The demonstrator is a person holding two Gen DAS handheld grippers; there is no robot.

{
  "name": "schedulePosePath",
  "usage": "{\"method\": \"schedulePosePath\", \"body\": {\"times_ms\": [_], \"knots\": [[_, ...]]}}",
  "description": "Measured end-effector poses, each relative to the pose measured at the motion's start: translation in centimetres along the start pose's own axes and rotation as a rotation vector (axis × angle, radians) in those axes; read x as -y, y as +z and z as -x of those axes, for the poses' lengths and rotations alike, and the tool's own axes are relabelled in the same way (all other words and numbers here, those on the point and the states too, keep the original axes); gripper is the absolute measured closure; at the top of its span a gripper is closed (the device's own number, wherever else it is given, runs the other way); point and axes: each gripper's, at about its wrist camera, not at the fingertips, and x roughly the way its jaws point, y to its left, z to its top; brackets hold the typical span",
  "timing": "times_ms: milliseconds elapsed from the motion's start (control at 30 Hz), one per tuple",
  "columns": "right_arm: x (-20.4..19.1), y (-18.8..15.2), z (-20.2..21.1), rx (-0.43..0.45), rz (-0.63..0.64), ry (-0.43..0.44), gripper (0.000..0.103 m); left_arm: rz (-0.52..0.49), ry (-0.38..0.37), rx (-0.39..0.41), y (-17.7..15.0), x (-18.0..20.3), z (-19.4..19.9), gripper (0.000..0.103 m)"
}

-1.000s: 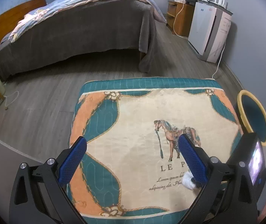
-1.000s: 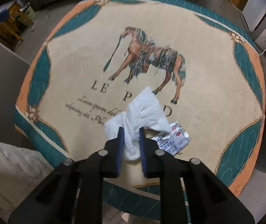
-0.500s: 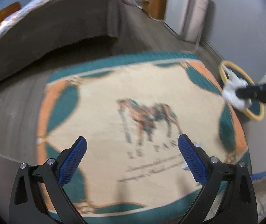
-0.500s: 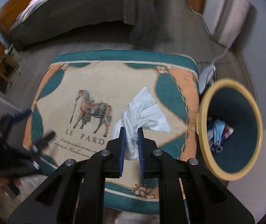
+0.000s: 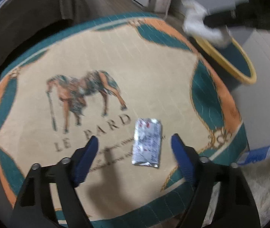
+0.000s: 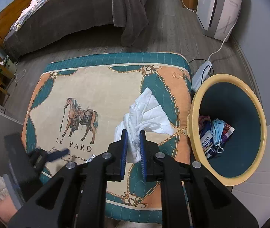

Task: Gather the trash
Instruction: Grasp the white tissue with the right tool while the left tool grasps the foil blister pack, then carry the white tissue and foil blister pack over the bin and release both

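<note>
A flat silver foil wrapper [image 5: 147, 142] lies on the horse-print cushion [image 5: 116, 60]. My left gripper [image 5: 135, 142] hangs just above it, jaws closing, the wrapper between the blue fingers [image 5: 89, 152] but untouched. My right gripper [image 6: 133, 134] is shut on a crumpled white tissue [image 6: 144, 115], held above the cushion's right part beside the yellow-rimmed teal bin [image 6: 227, 180]. In the left wrist view the tissue [image 5: 201, 26] shows over the bin [image 5: 229, 57]. In the right wrist view the left gripper [image 6: 55, 154] appears blurred at the lower left.
The bin holds a blue mask [image 6: 218, 133] and packets. A bed [image 6: 78, 9] under a grey blanket stands behind the cushion. A white appliance [image 6: 218, 9] and a power strip [image 6: 201, 76] sit at the right. A pale fluffy rug [image 5: 258, 190] lies in front.
My left gripper dropped toward the cushion over the foil wrapper and its jaws narrowed. My right gripper lifted the tissue off the cushion and carried it right, beside the bin.
</note>
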Motion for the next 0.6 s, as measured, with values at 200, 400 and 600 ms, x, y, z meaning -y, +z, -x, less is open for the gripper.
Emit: {"method": "schedulePosePath", "body": {"times_ms": [200, 400, 600], "knots": [[-0.1, 0.3, 0.1, 0.008, 0.008, 0.01, 0.091, -0.032, 0.008, -0.02, -0.4, 0.5, -1.1, 0.047], [0.3, 0.3, 0.0, 0.005, 0.01, 0.003, 0.091, -0.086, 0.043, -0.01, -0.3, 1.4, -1.3, 0.058], [0.5, 0.4, 0.3, 0.012, 0.007, 0.008, 0.091, -0.088, 0.057, -0.006, 0.0, 1.6, -1.2, 0.072]]}}
